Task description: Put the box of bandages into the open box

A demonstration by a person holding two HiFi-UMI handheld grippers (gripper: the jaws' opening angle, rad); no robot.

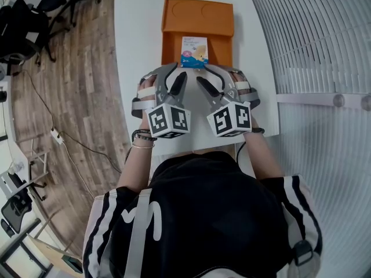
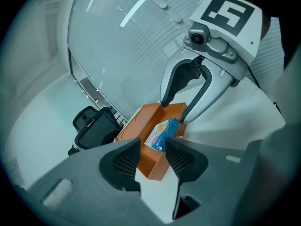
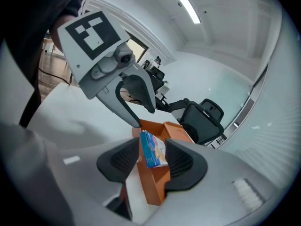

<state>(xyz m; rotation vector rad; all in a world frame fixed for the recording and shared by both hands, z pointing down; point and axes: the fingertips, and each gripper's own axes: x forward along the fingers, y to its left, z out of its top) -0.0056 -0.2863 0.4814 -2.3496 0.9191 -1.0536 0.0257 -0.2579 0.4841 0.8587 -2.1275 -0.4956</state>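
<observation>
Okay, head view: both tools are over the white worktop, side by side, noses pointed at the near end of the orange open box. The box of bandages is inside that open box, at its near end, tipped up on edge so that I see its printed face from above. The orange lid lies folded back flat on the far side, with 2 round shapes pressed into it.

Left tool: in its own view the 2 ribbed pads stand apart with nothing clamped. Through the gap I see the orange corner and the blue-and-white carton beyond.

Right tool: its pads are apart too. The carton shows in the gap but sits farther out, down in the orange box, with clearance on both sides. So neither tool is gripping anything.

From the left gripper view, the right tool's fingertips hang just above the carton's top edge. I can't tell whether they touch it.

The 2 marker cubes face up at me, just in front of the person's black top with white stripes. There are bracelets on the left wrist, wooden floor to the left and a black office chair beyond the worktop.
</observation>
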